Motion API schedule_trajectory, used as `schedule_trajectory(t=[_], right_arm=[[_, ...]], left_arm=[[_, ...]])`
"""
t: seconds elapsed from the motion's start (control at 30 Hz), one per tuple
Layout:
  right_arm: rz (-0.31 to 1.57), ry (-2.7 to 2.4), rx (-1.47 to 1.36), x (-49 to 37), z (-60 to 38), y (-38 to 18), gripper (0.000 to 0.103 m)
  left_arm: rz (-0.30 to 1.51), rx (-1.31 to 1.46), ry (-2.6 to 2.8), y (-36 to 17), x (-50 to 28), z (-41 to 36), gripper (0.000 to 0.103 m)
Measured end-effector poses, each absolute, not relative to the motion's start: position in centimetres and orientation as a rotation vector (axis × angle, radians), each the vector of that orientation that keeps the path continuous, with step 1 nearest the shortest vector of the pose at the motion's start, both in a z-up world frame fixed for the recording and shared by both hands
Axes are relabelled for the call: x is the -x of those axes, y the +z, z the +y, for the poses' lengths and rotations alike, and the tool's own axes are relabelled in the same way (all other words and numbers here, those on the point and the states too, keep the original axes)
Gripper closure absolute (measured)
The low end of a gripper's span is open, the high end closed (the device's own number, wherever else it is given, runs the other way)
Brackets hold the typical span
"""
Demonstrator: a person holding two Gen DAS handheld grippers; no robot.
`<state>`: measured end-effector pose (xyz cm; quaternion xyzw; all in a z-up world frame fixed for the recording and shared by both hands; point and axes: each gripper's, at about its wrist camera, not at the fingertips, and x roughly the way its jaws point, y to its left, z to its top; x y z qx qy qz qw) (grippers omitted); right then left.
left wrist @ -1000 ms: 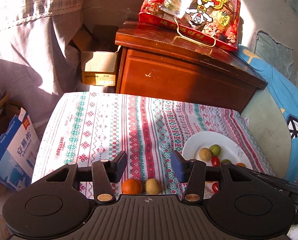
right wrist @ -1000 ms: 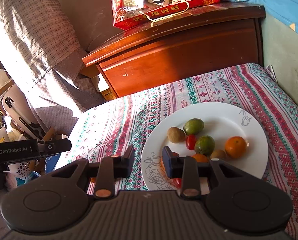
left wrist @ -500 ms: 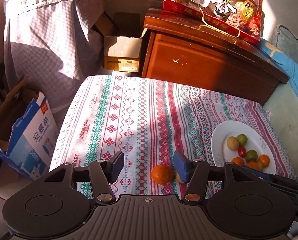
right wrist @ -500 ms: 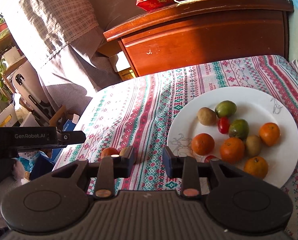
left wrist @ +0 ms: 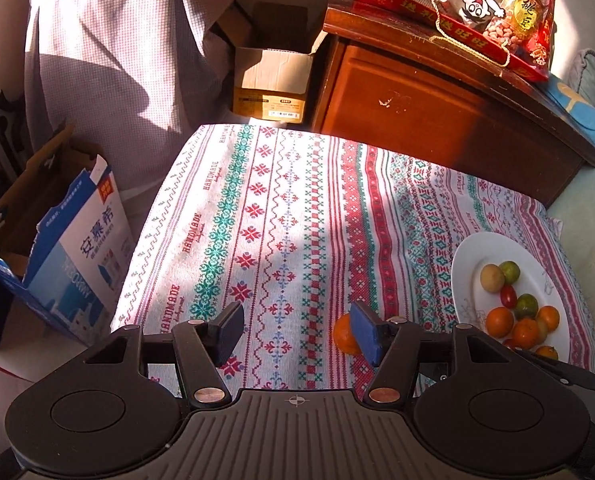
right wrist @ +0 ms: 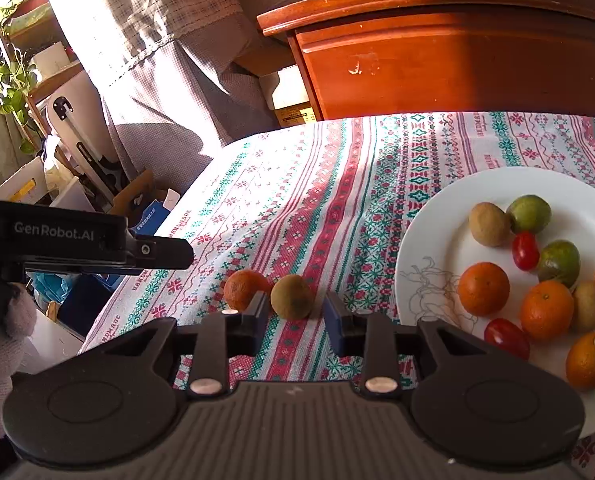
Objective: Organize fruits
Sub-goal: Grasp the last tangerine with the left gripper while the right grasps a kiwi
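An orange [right wrist: 243, 289] and a kiwi [right wrist: 292, 297] lie side by side on the patterned cloth [left wrist: 277, 220]. My right gripper [right wrist: 295, 314] is narrowly open, and the kiwi sits just ahead of the gap, untouched. The orange is left of its left finger. My left gripper [left wrist: 297, 332] is open, its jaws opening, with only cloth between them. The orange [left wrist: 343, 336] peeks out behind its right finger, which hides the kiwi. A white plate [right wrist: 437, 240] on the right holds several oranges, green fruits, kiwis and cherry tomatoes.
A wooden cabinet [left wrist: 437, 120] with a red snack bag [left wrist: 477, 8] stands behind the table. Off the left edge are a blue carton [left wrist: 77, 252], a cardboard box [left wrist: 273, 80] and a curtain. The left gripper's housing [right wrist: 69, 236] and a gloved hand [right wrist: 1, 352] are at the left.
The left jaws have widened and swung left, so the orange and kiwi went from between them to behind the right finger. The right gripper moved left from the plate to the kiwi.
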<state>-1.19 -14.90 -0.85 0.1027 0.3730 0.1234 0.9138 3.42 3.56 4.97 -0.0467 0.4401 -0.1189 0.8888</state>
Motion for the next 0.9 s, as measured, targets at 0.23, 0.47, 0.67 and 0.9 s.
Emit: schedule_trajectory(t=[0.23, 0.47, 0.67, 0.9], right_arm=[[0.779, 0.26, -0.204, 0.4, -14.4, -1.8, 0.071], [0.769, 0.265, -0.185, 0.1, -14.0, -2.0, 0.077], [0.783, 0.223, -0.188, 1.0, -15.1, -1.7, 0.077], [0.809, 0.204, -0.203, 2.7, -16.7, -1.4, 0.077]], left_arm=[[0.938, 0.107, -0.251, 4.3, -3.5, 3.6, 0.044], [0.953, 0.108, -0.25, 3.7, -3.5, 3.7, 0.044], [0.953, 0.093, -0.27, 3.4, -3.2, 2.9, 0.044], [0.955, 0.06, -0.316, 2.8, -2.7, 1.4, 0.044]])
